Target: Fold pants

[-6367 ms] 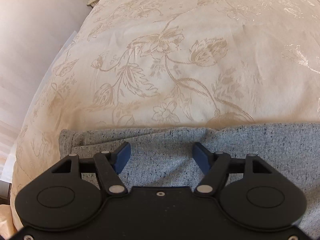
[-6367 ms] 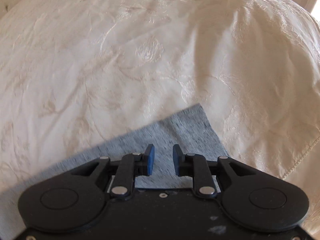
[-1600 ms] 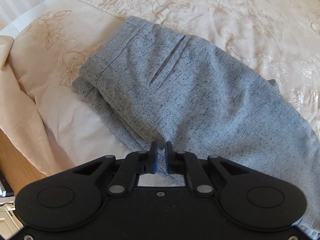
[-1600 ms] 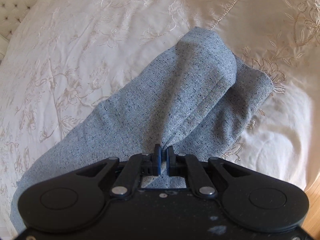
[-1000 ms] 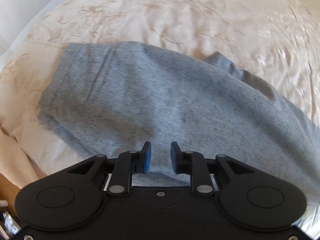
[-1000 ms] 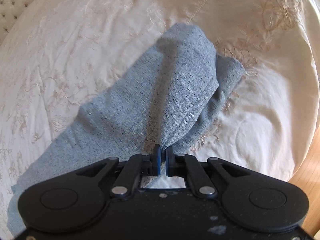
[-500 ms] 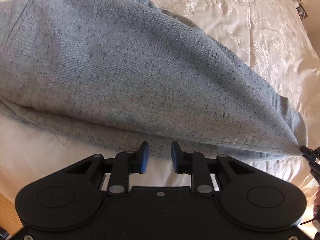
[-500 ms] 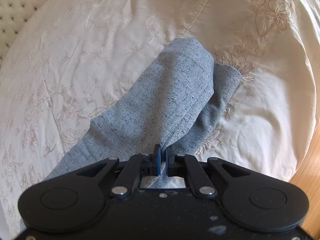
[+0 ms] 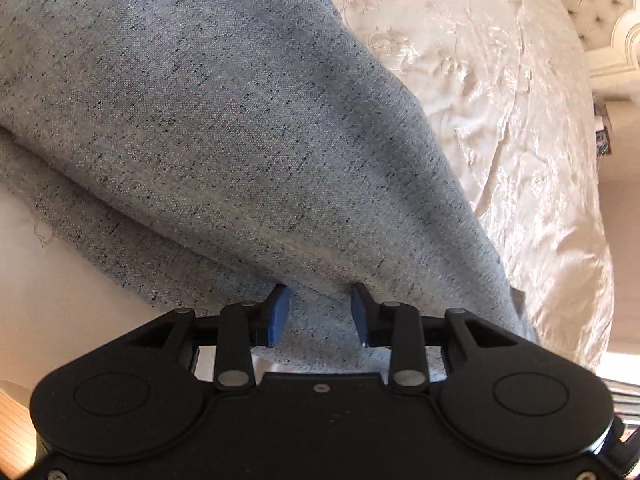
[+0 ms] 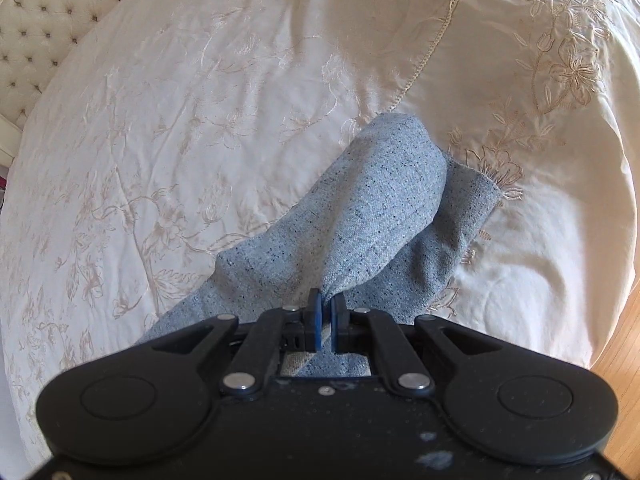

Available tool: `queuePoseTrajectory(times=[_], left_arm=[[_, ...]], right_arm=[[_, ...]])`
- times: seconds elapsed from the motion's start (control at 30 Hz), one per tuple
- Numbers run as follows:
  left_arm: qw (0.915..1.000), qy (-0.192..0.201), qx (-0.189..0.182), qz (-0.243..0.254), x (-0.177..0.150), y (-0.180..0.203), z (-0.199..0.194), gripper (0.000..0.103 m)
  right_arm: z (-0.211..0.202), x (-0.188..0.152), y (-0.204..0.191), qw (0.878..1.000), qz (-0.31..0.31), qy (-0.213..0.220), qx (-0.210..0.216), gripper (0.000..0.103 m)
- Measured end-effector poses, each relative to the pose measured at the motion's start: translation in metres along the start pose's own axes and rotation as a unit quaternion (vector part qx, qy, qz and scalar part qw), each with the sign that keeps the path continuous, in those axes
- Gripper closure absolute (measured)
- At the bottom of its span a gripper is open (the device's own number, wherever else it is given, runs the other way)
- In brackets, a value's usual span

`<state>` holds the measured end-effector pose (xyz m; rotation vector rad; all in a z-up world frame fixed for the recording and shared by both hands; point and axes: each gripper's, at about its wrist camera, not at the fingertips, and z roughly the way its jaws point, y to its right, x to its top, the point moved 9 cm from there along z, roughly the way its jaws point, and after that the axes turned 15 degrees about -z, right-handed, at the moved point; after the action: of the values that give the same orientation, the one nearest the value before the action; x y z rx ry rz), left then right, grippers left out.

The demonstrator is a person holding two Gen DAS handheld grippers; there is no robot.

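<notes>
Left gripper (image 9: 319,312): jaws spread apart with a clear gap; nothing pinched. Blue pads (image 9: 277,314) rest at the near edge of the cloth.
Pants (image 9: 224,120): grey flecked fabric, doubled over; a raised fold runs ahead of the left jaws from far left to near right, lower layer showing beneath it.
Bedspread (image 9: 520,120): cream, floral embroidery, ahead and right of the left jaws.
Headboard (image 10: 48,20): tufted, far left of the right jaws.
Right gripper (image 10: 325,318): jaws closed to a sliver, clamping a gathered edge of the pants (image 10: 360,216), which stretch ahead and slightly right.
Floor (image 10: 624,340): wood, far right.
</notes>
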<state>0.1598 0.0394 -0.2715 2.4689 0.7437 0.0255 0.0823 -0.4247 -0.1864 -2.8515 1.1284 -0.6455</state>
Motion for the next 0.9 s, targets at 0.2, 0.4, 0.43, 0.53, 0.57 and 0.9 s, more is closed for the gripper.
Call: queuePoseTrajectory(times=[0.2, 0.4, 0.43, 0.53, 0.57, 0.9], left_arm=[[0.9993, 0.016, 0.029, -0.020, 0.001, -0.018, -0.004, 0.053], [0.9984, 0.029, 0.039, -0.028, -0.006, -0.022, 0.004, 0.053], [0.9980, 0.035, 0.037, -0.038, -0.004, -0.021, 0.006, 0.053], [0.9959, 0.058, 0.030, -0.063, 0.005, -0.018, 0.005, 0.060], [0.9948, 0.063, 0.039, -0.070, 0.008, -0.018, 0.003, 0.072], [0.9886, 0.091, 0.119, -0.019, -0.009, -0.019, -0.029, 0.094]], right_arm=[[0.002, -0.002, 0.002, 1.000, 0.002, -0.003, 0.005, 0.098], [0.001, 0.003, 0.000, 1.000, -0.001, -0.001, 0.012, 0.098], [0.001, 0.003, -0.001, 1.000, -0.003, -0.001, 0.013, 0.098], [0.001, 0.003, -0.001, 1.000, -0.007, -0.003, 0.013, 0.098], [0.001, 0.003, -0.001, 1.000, -0.008, -0.004, 0.013, 0.098], [0.010, -0.023, 0.009, 0.999, -0.012, -0.037, 0.004, 0.098]])
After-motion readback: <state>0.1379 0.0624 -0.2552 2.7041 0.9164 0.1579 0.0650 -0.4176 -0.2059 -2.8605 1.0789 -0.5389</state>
